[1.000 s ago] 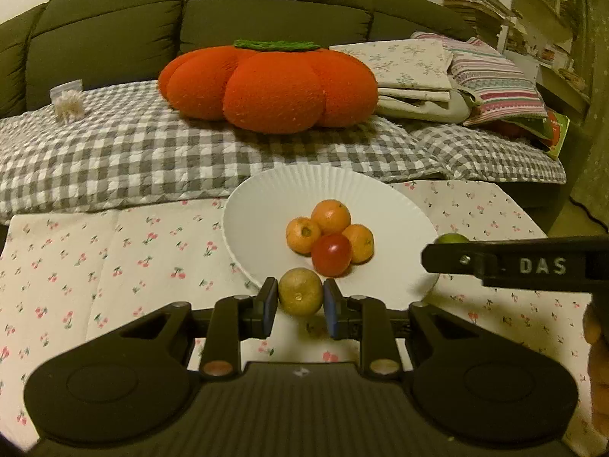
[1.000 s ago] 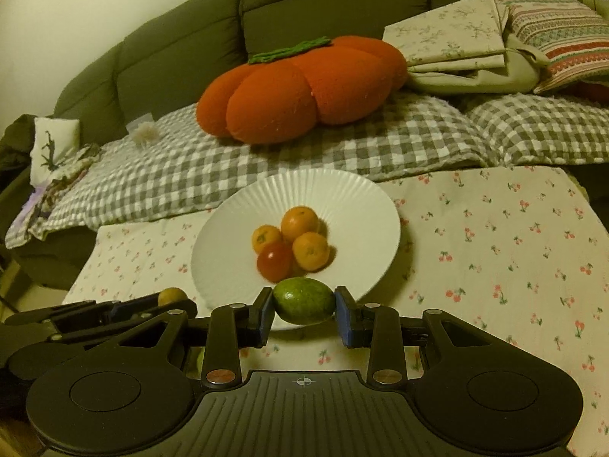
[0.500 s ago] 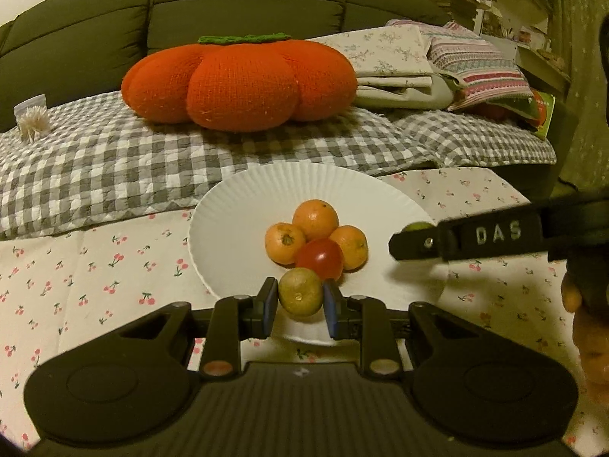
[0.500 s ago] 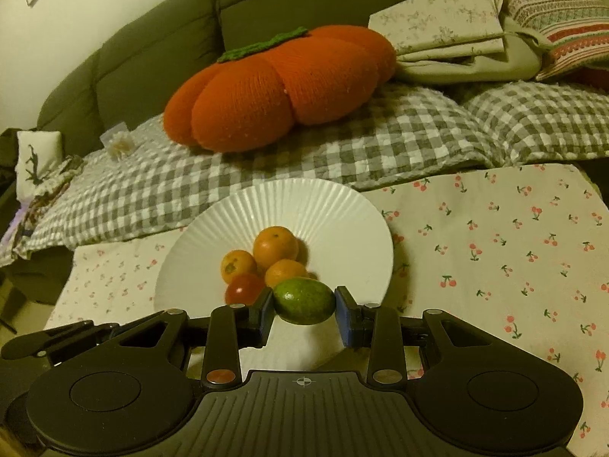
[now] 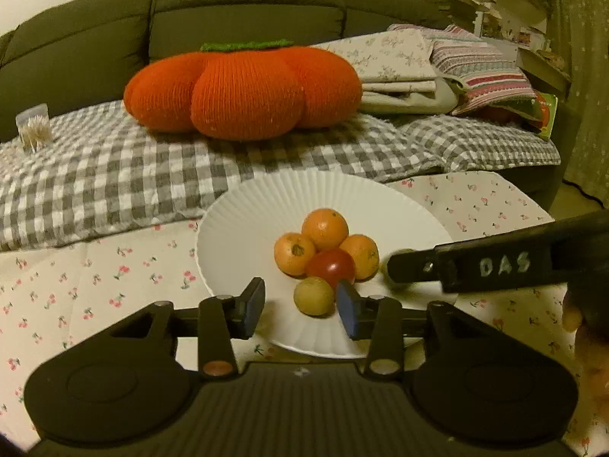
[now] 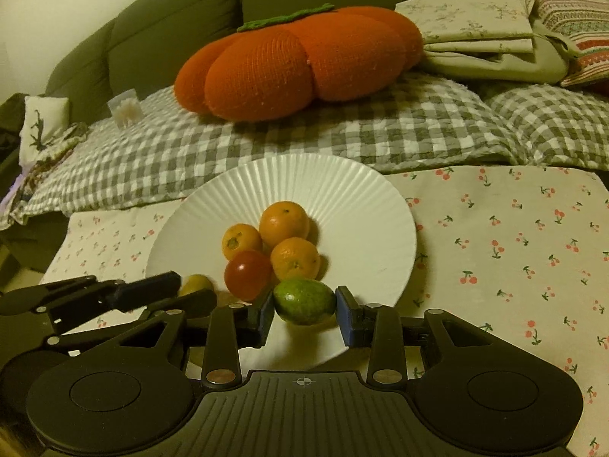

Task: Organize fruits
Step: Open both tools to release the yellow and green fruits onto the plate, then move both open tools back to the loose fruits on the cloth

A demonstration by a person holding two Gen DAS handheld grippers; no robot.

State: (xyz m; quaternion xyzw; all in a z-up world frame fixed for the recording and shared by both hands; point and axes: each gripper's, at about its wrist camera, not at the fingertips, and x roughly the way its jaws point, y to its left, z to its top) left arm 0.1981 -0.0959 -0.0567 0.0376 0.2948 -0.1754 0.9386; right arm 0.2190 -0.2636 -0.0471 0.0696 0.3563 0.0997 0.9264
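Your right tongs [image 5: 396, 266] hide most of the green oval fruit [image 6: 304, 301] in the left view. The counter, under a cherry-print cloth [image 6: 514, 228], carries a white fluted plate [image 6: 342, 186]; behind it a knitted orange pumpkin cushion [image 5: 243, 91] lies on a grey checked sofa cover [image 5: 114, 179]. Your left tongs [image 5: 300, 307] stand released, wide apart, around the yellowish round fruit [image 5: 314, 296], which rests on the plate beside a red tomato [image 5: 330, 266] and three oranges [image 5: 324, 228]. Your right tongs clamp the green fruit over the plate's near edge.
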